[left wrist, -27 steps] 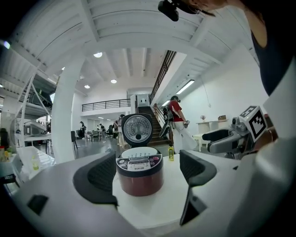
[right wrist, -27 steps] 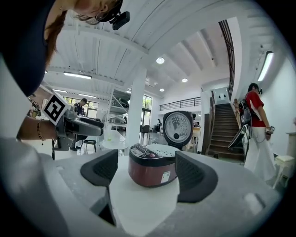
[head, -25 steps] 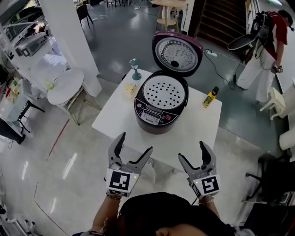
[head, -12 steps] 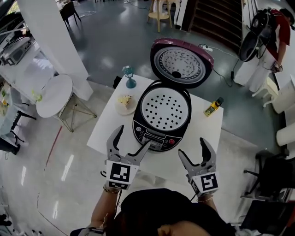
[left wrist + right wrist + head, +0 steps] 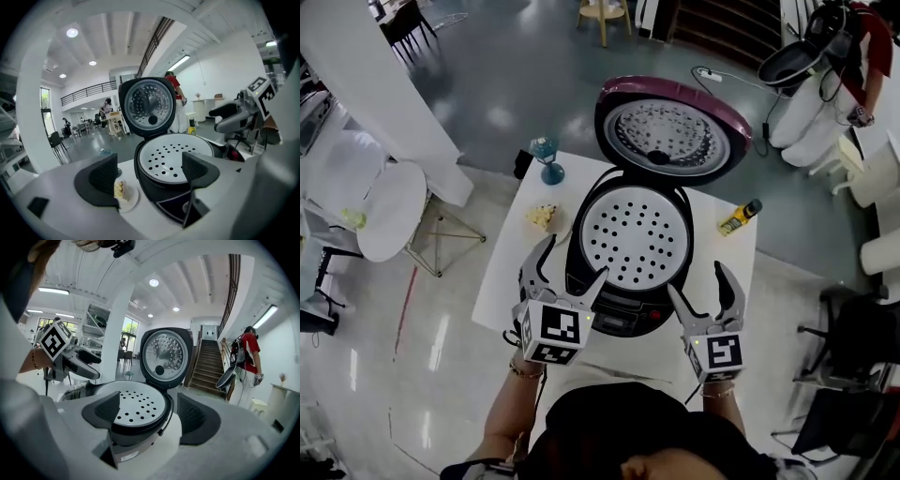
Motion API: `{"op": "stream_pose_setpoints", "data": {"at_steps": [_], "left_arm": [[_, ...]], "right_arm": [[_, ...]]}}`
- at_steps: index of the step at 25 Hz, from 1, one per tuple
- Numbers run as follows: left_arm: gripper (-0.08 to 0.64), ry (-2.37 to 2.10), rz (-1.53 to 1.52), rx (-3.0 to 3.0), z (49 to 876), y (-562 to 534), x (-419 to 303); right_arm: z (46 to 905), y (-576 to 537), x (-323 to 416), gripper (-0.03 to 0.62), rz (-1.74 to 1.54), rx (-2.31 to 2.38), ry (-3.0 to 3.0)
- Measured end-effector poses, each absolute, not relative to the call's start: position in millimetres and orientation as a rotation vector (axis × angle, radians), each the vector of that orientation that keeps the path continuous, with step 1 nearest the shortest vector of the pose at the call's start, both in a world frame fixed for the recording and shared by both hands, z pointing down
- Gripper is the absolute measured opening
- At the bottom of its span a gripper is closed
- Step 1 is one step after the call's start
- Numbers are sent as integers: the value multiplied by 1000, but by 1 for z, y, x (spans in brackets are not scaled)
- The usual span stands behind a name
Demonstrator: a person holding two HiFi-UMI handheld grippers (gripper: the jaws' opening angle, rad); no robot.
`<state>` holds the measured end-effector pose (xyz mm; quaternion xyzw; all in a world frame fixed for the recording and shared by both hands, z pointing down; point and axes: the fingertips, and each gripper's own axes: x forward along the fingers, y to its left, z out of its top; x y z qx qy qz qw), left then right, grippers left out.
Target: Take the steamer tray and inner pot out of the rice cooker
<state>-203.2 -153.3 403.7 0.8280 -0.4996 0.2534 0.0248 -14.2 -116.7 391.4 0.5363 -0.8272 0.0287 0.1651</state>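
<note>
A maroon rice cooker (image 5: 623, 305) stands on the white table (image 5: 511, 253) with its lid (image 5: 667, 131) swung up at the back. The white perforated steamer tray (image 5: 636, 234) sits in its mouth and hides the inner pot below. It also shows in the left gripper view as the steamer tray (image 5: 176, 157) and in the right gripper view as the steamer tray (image 5: 131, 406). My left gripper (image 5: 569, 270) is open at the cooker's front left, empty. My right gripper (image 5: 701, 289) is open at the front right, empty.
A small plate with cake (image 5: 544, 217) and a teal figurine (image 5: 547, 159) lie left of the cooker; a yellow bottle (image 5: 739, 217) stands at the table's right edge. A round white side table (image 5: 380, 206) is at left. A person (image 5: 839, 56) stands far right.
Both open grippers have moved forward to flank the cooker's front, and the head view has drawn closer over the cooker. Nothing has been gripped.
</note>
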Motion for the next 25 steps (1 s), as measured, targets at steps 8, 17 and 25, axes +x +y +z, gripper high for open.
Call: {"op": "stream_pose_setpoints", "data": {"at_steps": [8,17,25], "left_arm": [[426,-1382,1163,2531,443,-197,-196],[426,-1254,1307,2443,468,-239,-183],[426,-1170,1567,2379,492,-260,-186]], "right_arm": [[426,-176,-6,380,-18,1384,-2017],[457,-229,-6,380,33,1231,-1869],[479,-249,1,380,57,1174,-1825]]}}
